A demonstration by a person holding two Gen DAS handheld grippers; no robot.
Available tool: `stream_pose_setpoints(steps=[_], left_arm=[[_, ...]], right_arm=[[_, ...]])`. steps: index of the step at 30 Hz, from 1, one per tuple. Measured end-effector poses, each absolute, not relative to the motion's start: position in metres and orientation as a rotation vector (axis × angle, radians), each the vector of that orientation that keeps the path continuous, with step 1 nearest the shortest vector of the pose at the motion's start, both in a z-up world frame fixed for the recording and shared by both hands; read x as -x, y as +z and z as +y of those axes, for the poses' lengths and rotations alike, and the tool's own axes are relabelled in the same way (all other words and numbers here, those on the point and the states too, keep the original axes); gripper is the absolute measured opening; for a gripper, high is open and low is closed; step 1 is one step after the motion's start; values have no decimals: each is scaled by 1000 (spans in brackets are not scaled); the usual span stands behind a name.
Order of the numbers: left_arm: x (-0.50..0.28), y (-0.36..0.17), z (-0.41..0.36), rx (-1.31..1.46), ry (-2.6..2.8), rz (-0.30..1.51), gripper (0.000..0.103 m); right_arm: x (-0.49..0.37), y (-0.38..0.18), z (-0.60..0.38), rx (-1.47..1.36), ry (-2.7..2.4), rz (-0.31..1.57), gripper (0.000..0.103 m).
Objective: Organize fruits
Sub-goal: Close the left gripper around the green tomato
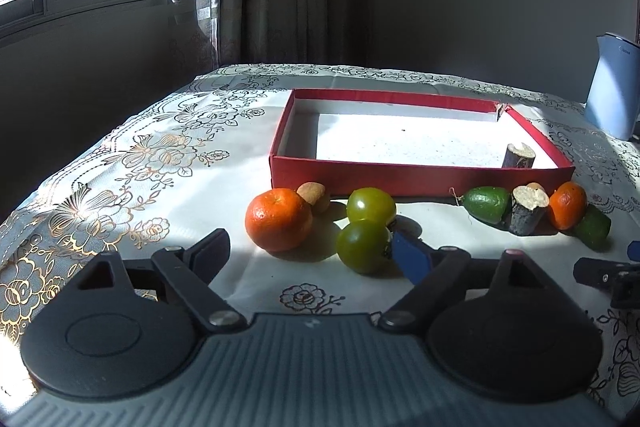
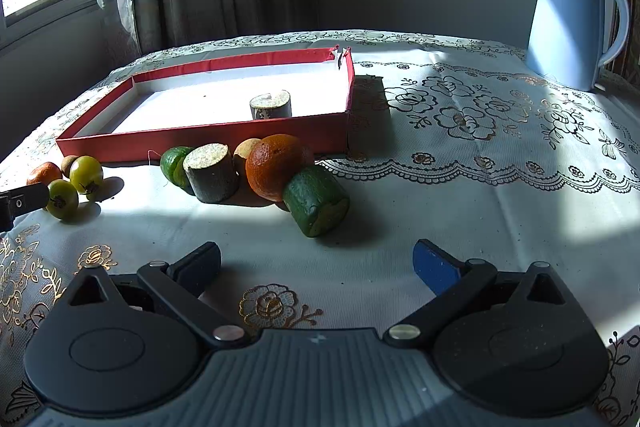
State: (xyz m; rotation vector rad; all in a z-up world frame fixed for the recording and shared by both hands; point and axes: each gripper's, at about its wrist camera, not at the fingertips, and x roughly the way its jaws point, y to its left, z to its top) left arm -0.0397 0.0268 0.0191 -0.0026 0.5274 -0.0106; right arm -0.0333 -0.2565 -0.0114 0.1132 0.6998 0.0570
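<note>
left tool [image 1: 310,255] apart | right tool [image 2: 316,263] apart | red box [image 2: 200,141] holds possibly sugarcane piece [image 2: 271,105]

Left gripper [image 1: 310,251] sits low over the bench, its jaws spread wide and holding nothing, the two fingers reaching toward 11 and 1 o'clock from the ribbed grey body at 6 o'clock. Right gripper [image 2: 318,265] matches that pose, jaws equally wide apart and bare. In the left wrist view the right gripper's black finger enters at 3 o'clock; in the right wrist view the left gripper's finger shows at 9 o'clock.
</note>
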Motion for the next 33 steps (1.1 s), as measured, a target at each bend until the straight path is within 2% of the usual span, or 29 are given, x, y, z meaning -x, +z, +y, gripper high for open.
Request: stream_pose_setpoints(steps=[7, 11, 17, 20, 21, 23, 28, 33], left_arm=[[30, 16, 18, -8, -56, 538, 84], [26, 15, 12, -25, -68, 537, 80], [26, 15, 12, -22, -58, 537, 69], [27, 17, 15, -6, -55, 540, 55], [28, 18, 18, 25, -99, 552, 38], [29, 21, 19, 54, -129, 564, 30], [30, 20, 14, 27, -128, 550, 30], [25, 12, 10, 4, -130, 565, 38]], right_arm=[[33, -11, -257, -114, 58, 699, 103], [33, -11, -257, -114, 58, 700, 103], [34, -11, -257, -114, 58, 699, 103], [33, -11, -257, -114, 58, 700, 103], [33, -11, -257, -114, 57, 700, 103], [34, -11, -257, -115, 58, 700, 103], [34, -11, -257, -117, 58, 699, 103], [33, -10, -256, -118, 59, 699, 103]])
